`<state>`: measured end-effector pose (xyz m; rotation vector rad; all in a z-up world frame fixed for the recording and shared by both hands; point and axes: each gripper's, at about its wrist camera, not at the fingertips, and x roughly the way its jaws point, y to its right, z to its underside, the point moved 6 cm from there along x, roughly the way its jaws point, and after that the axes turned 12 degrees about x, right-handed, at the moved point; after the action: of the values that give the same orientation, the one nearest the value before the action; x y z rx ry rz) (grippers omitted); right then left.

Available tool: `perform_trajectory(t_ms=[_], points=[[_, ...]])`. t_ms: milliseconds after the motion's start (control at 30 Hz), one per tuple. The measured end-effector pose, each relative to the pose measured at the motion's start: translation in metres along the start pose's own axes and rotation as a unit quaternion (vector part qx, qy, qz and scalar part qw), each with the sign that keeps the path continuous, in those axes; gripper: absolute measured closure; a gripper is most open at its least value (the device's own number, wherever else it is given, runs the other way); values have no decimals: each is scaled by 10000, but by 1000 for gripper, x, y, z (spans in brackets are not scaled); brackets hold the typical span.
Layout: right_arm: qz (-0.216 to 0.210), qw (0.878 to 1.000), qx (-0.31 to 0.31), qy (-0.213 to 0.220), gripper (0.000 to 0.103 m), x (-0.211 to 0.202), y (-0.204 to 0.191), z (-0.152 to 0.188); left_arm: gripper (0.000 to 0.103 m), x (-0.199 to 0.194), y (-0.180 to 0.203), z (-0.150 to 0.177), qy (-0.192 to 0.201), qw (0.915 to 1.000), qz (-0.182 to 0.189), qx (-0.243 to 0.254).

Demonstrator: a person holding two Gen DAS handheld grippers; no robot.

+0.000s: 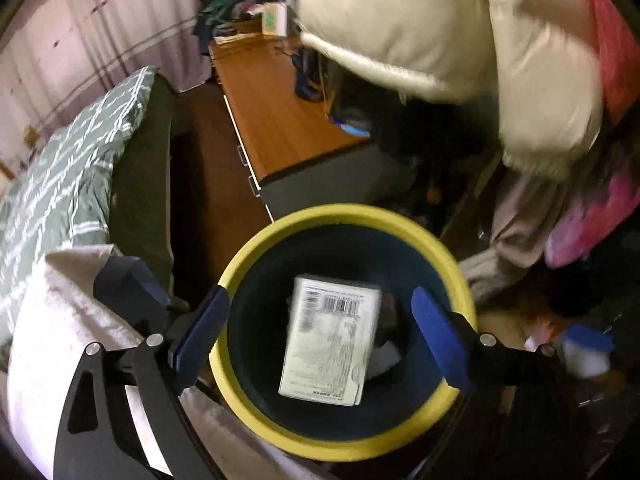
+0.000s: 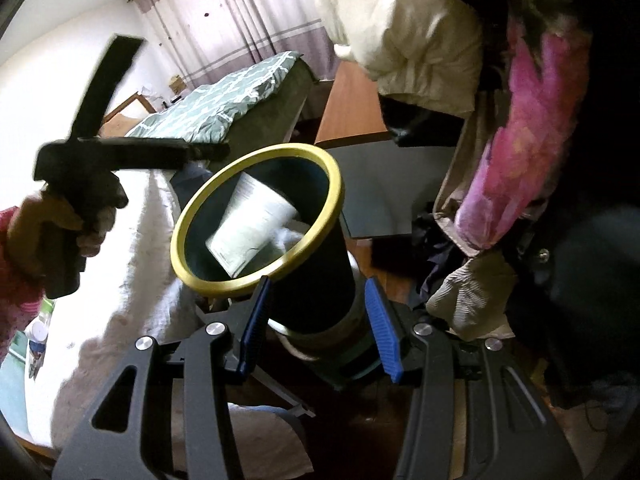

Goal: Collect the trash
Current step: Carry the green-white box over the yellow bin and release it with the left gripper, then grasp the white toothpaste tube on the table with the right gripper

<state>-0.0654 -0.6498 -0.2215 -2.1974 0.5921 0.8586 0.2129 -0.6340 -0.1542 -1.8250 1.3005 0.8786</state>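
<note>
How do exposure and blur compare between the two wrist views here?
Left wrist: dim, dark corners, white box in the bin smeared by motion. Right wrist: wall and white cloth blown out, right side nearly black, the hand blurred.

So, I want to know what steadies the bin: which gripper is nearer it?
Right. The right gripper grips the bin by its lower wall, while the left gripper hovers open above the rim.

Bin mouth: trash bin (image 1: 344, 446) opening at lower centre is free above, though a white box (image 1: 330, 338) fills much of it.
Left of frame: bed (image 1: 60, 184) crowds the bin.
Upper right: hanging cream jacket (image 1: 420, 24) overhangs the desk (image 1: 276, 120).
</note>
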Motion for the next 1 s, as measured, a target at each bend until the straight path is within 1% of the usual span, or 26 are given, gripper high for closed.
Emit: perform_trajectory(t_ms=[67, 100, 167, 200, 233, 300, 367, 400, 433, 467, 500, 533, 600, 633, 667, 700, 733, 767, 800, 867, 900, 933, 1000], points=[[-60, 10000, -74, -29, 57, 2, -8, 3, 12, -35, -11, 14, 222, 9995, -16, -216], [-71, 9999, -110, -39, 57, 3, -11, 4, 11, -58, -17, 20, 410, 9985, -39, -362], [-120, 9997, -212, -69, 57, 6, -21, 8, 8, -95, -26, 32, 682, 9958, -158, -590], [-152, 9995, -259, -94, 57, 8, -26, 10, 7, -122, -32, 42, 873, 9929, -247, -765], [-206, 9991, -334, -133, 57, 10, -34, 13, 6, -141, -39, 53, 1006, 9903, -324, -907], [-305, 9982, -475, -196, 57, 15, -49, 20, 5, -182, -51, 79, 1254, 9835, -591, -1162], [-369, 9970, -613, -287, 57, 18, -63, 26, 5, -218, -60, 111, 1373, 9772, -861, -1372], [-408, 9963, -686, -324, 57, 20, -70, 30, 5, -239, -65, 133, 1468, 9715, -1019, -1555], [-461, 9952, -780, -361, 57, 20, -80, 34, 5, -256, -69, 152, 1515, 9676, -1133, -1673], [-499, 9942, -871, -393, 57, 21, -89, 38, 5, -266, -73, 168, 1535, 9647, -1222, -1760], [-532, 9930, -965, -418, 57, 21, -98, 42, 5, -280, -78, 188, 1576, 9590, -1365, -1918], [-586, 9913, -1097, -437, 57, 19, -112, 48, 5, -295, -82, 211, 1622, 9517, -1534, -2106], [-682, 9881, -1289, -481, 57, 17, -132, 57, 5, -317, -87, 252, 1633, 9414, -1732, -2388], [-758, 9851, -1452, -523, 57, 15, -147, 65, 5, -329, -91, 277, 1639, 9337, -1829, -2607], [-814, 9828, -1565, -545, 57, 14, -157, 70, 5, -341, -95, 303, 1662, 9224, -1958, -2886], [-883, 9804, -1669, -568, 57, 12, -169, 75, 5, -351, -97, 322, 1678, 9139, -2053, -3073], [-997, 9763, -1820, -614, 57, 10, -186, 83, 5, -364, -100, 347, 1699, 9029, -2206, -3276], [-1094, 9722, -1963, -653, 57, 9, -201, 90, 5, -374, -102, 365, 1693, 8939, -2376, -3405], [-1160, 9690, -2070, -682, 57, 8, -213, 96, 5, -388, -104, 386, 1677, 8828, -2616, -3522], [-1405, 9583, -2350, -817, 57, 6, -247, 114, 5, -414, -104, 425, 1612, 8597, -3133, -3698], [-1532, 9529, -2460, -896, 57, 5, -262, 122, 5, -421, -103, 438, 1574, 8521, -3296, -3748], [-1683, 9454, -2612, -988, 57, 3, -282, 134, 5, -430, -103, 453, 1548, 8420, -3469, -3830], [-1940, 9317, -2857, -1125, 57, -1, -314, 156, 5, -442, -102, 477, 1517, 8276, -3665, -3971]])
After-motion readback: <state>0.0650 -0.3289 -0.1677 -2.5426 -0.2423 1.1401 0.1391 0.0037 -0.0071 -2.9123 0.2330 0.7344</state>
